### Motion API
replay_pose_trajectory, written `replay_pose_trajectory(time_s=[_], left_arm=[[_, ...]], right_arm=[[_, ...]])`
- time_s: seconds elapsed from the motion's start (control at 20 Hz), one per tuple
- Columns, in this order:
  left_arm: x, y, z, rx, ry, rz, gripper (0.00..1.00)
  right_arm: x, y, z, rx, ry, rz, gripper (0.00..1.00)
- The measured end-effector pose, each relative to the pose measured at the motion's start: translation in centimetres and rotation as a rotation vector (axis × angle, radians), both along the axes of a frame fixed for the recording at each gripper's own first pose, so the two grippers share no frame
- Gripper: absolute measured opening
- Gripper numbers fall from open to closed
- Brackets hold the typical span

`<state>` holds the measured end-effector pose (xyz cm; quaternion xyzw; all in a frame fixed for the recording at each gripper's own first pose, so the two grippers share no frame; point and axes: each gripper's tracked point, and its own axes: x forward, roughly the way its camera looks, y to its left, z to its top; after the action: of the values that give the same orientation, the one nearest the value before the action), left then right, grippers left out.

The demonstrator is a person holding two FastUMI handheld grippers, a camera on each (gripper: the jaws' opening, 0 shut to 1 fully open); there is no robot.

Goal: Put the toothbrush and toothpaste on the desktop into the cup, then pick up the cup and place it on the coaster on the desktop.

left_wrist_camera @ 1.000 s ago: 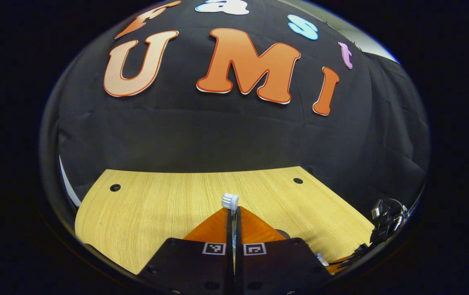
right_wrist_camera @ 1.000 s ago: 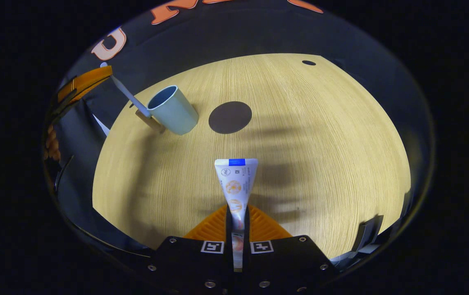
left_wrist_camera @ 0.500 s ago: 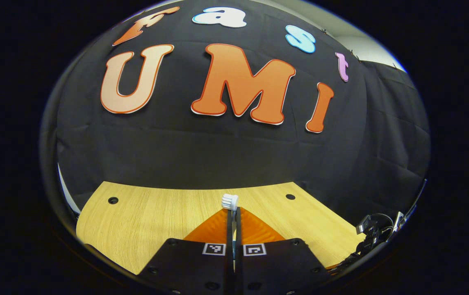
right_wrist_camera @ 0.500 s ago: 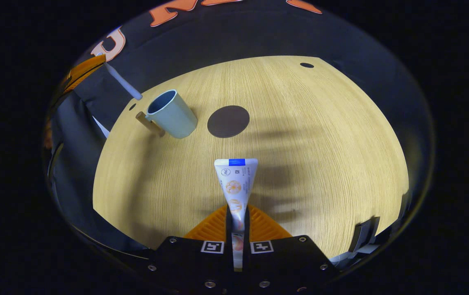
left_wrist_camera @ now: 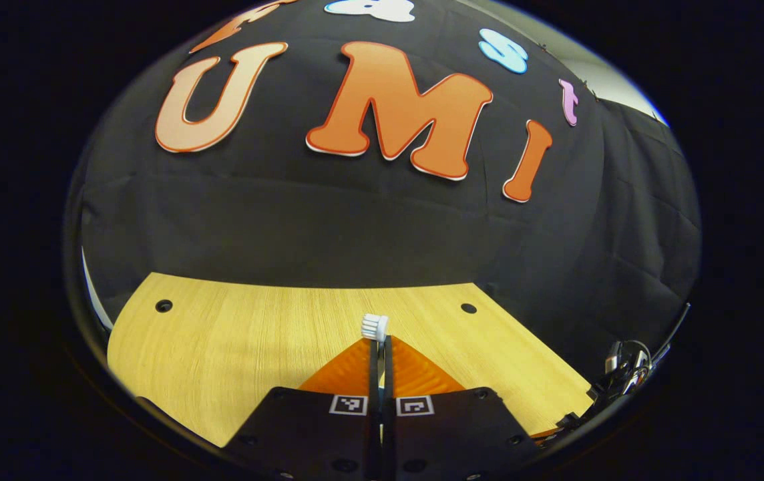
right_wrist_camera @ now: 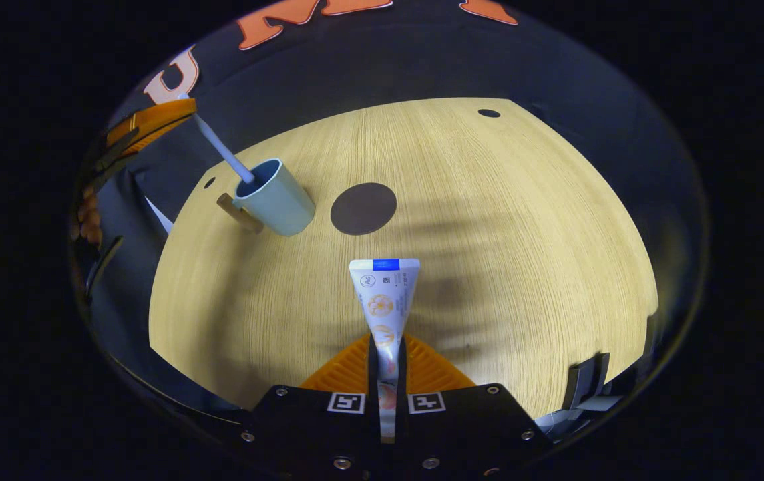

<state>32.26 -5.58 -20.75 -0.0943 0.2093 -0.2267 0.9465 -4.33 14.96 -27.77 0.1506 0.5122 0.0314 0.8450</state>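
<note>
My left gripper [left_wrist_camera: 380, 344] is shut on the toothbrush; its white bristle head [left_wrist_camera: 375, 326] sticks up above the fingertips. In the right gripper view the left gripper [right_wrist_camera: 148, 123] hangs at the far left above the pale blue cup [right_wrist_camera: 275, 199], and the toothbrush handle [right_wrist_camera: 222, 150] slants down with its end inside the cup's mouth. The cup has a wooden handle [right_wrist_camera: 238, 214] and stands on the wooden desktop [right_wrist_camera: 489, 267]. A dark round coaster [right_wrist_camera: 363, 208] lies just right of the cup. My right gripper [right_wrist_camera: 387, 347] is shut on the white toothpaste tube [right_wrist_camera: 384, 297], held above the desktop.
Small dark holes sit near the desktop's far corners [right_wrist_camera: 489, 113] [left_wrist_camera: 163, 306]. The black cloth wall [left_wrist_camera: 355, 220] rises behind the table. Cables and gear [left_wrist_camera: 626, 371] show at the table's right edge in the left gripper view.
The left gripper has tilted and lowered the toothbrush, so its handle end went from just above the cup's rim into the cup's mouth. The right gripper holds the toothpaste almost still.
</note>
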Motion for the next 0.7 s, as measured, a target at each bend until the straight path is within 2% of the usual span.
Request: replay_pose_trajectory(time_s=[0.4, 0.7], left_arm=[[0.7, -0.7, -6.9, 0.053, 0.160, -0.047, 0.01], [1.2, -0.9, -8.9, 0.109, 0.181, -0.087, 0.01]], right_arm=[[0.3, -0.1, 0.7, -0.006, -0.015, -0.034, 0.09], [0.7, -0.9, 3.2, -0.004, -0.059, -0.060, 0.09]])
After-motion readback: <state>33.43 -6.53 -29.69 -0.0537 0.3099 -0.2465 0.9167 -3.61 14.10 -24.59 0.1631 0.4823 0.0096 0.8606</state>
